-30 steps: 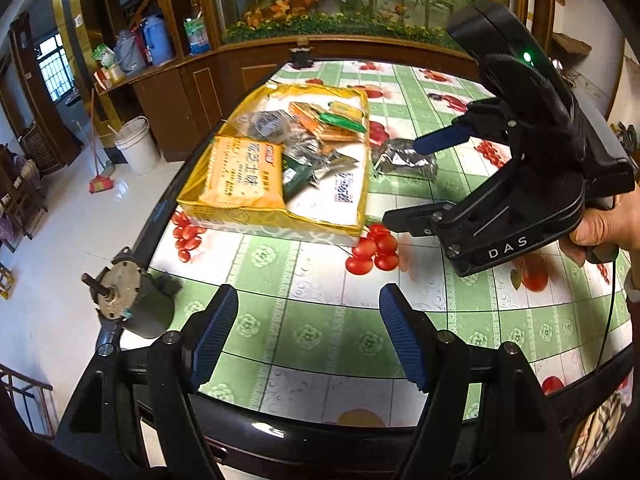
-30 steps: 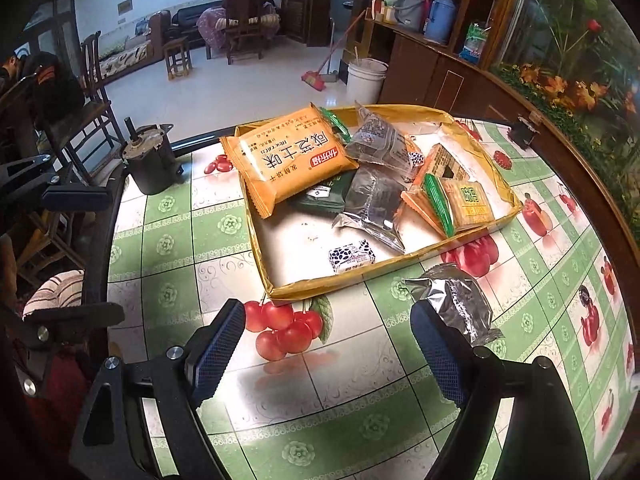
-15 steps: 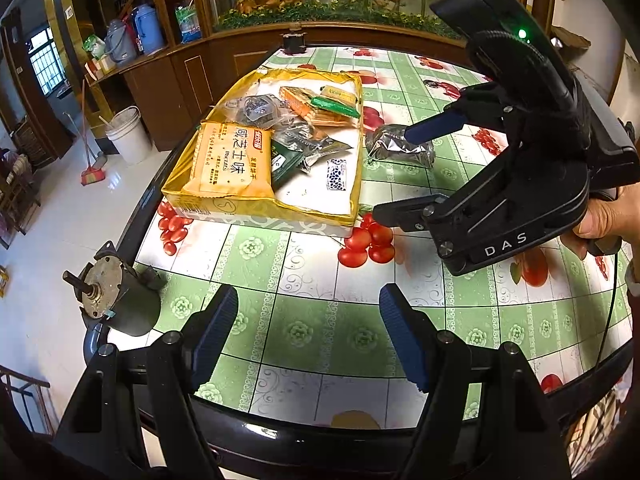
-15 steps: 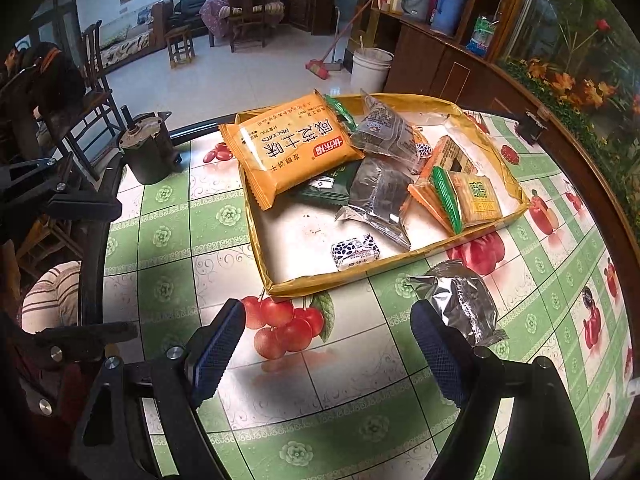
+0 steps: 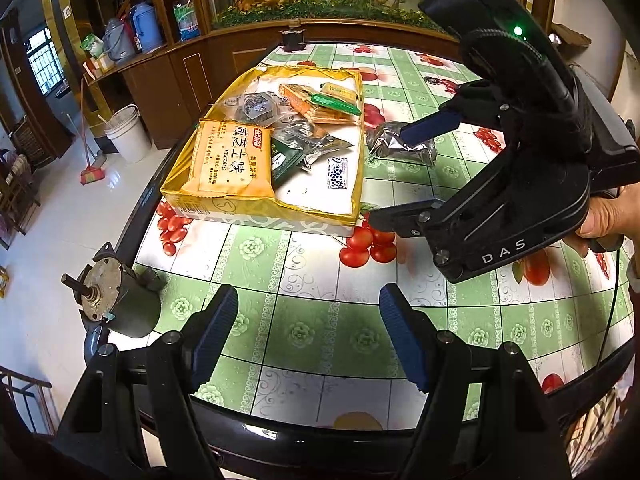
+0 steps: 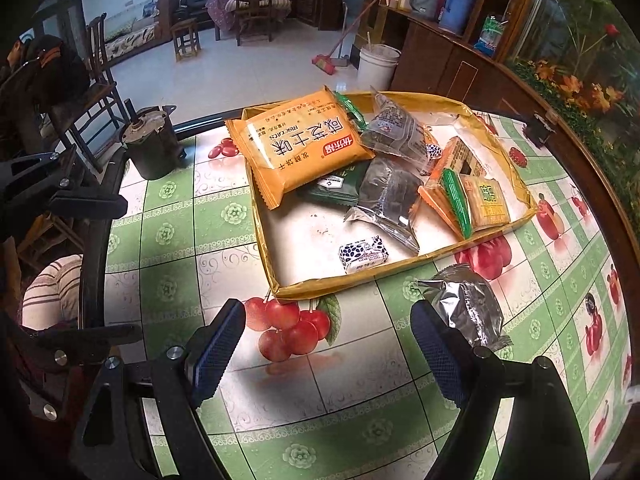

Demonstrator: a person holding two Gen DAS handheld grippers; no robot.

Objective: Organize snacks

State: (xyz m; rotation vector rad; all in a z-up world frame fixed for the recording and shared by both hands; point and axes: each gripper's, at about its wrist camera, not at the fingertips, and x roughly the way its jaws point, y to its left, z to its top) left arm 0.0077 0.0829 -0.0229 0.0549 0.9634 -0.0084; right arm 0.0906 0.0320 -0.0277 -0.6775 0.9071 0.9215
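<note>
Both grippers hovering open, empty: left gripper [image 5: 308,336], right gripper [image 6: 328,352]. View creeping closer to the tray over the last second, otherwise static, so approach only. Sitting outside on the table [image 6: 360,420], near the right pad: one silver pouch [image 6: 466,306]. Lying in one yellow tray [image 6: 276,280]: about eight snacks, including one orange biscuit pack [image 6: 300,144].

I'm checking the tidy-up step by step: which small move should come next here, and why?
Probably ease the right gripper forward and to its right over the silver foil packet, jaws kept open to straddle it. That packet is the only snack on the tablecloth outside the yellow tray; it lies just past the right-hand finger, and neither the right nor the left gripper holds anything.
</note>
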